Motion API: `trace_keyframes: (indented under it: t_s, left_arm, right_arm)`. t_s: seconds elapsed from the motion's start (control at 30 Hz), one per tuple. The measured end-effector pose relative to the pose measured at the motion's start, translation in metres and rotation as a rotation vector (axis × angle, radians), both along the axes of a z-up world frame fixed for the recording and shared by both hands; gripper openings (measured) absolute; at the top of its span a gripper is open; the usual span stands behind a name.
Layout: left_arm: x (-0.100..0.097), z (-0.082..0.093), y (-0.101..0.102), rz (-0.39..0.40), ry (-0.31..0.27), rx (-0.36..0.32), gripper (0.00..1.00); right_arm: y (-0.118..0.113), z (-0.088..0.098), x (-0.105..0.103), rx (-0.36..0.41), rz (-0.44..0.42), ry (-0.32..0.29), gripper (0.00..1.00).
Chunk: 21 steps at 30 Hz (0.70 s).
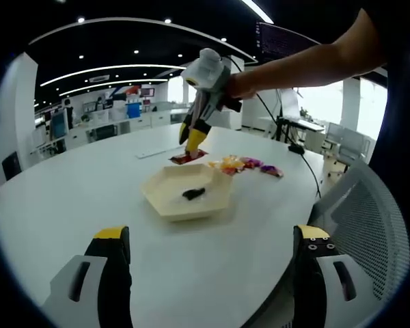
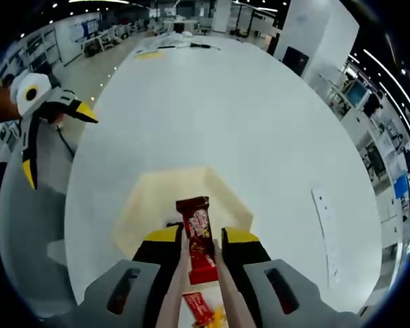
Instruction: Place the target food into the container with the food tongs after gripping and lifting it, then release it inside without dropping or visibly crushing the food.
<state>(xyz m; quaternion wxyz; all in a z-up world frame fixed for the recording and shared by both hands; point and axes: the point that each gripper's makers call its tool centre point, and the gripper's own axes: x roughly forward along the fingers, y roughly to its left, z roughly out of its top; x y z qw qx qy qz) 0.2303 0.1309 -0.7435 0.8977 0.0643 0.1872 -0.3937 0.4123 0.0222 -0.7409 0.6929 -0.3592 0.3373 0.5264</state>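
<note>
While right tool [image 2: 201, 249] pinches tongs on red packet [image 2: 199, 232] (lower end hidden), left tool [image 1: 212, 263] gapes wide.

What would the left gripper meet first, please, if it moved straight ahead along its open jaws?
Probably the cream hexagonal tray on the white round table, centred ahead of the left gripper, though depth is hard to judge.

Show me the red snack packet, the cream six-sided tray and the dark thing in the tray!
Red snack packet [image 2: 198, 225]: right gripper view, middle of the wrapper.
Cream six-sided tray [image 1: 165, 205]: left gripper view, near rim.
Small dark item in the tray [image 1: 193, 194]: left gripper view, its middle.
</note>
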Motion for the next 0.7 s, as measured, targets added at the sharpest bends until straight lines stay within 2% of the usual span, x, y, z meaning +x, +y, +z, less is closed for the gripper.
trace_keyframes:
  t_s: [0.47,0.7]
  left_arm:
    - [0.0,-0.001,0.001,0.002,0.005,-0.001,0.97]
    - [0.001,-0.001,0.001,0.003,0.007,0.0,0.97]
  right_arm:
    - [-0.005,0.005,0.001,0.018,-0.005,-0.008,0.24]
    - [-0.016,0.009,0.001,0.025,-0.008,-0.005,0.25]
